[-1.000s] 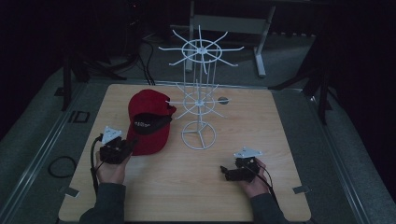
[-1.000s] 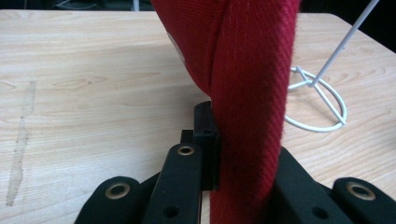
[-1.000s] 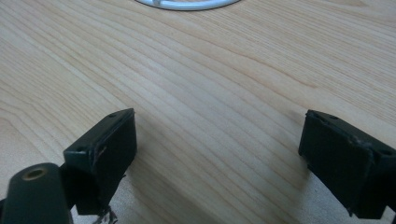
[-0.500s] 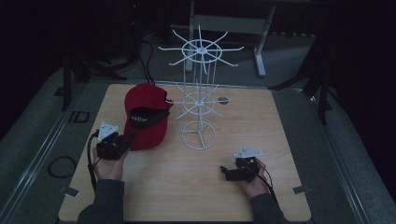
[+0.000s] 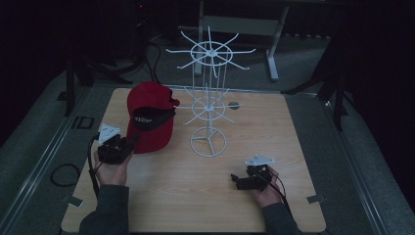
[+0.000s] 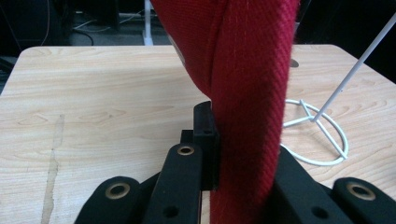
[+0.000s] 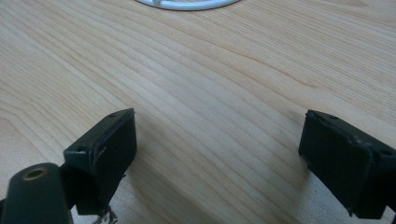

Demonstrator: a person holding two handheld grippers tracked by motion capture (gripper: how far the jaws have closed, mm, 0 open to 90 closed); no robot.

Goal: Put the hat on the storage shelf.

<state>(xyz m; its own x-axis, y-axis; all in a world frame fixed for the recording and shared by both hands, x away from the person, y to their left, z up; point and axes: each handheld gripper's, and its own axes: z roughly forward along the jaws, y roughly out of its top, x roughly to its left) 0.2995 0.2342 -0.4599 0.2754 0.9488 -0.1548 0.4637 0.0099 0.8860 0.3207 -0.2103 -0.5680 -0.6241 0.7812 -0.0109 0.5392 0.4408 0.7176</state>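
Nearby: white wire hat stand (image 5: pixel 209 105) just right of red fabric cap (image 5: pixel 149 117) on light wooden table (image 5: pixel 293 147).
Left gripper (image 5: pixel 128 145): pinching cap edge.
Right gripper (image 7: pixel 219 154): spread over bare wood.
Hidden: far jaw behind cloth.

Red cap (image 6: pixel 247 93): coarse woven cloth. Table (image 7: pixel 210 84): smooth matt wood-grain. Rack (image 5: pixel 209 105): white-coated wire. Gripper pads (image 7: pixel 107 149): matt black, scuffed.

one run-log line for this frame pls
left gripper: shut on red cap edge, cap lifted off table | right gripper: open, empty, low over table | wire rack: bare
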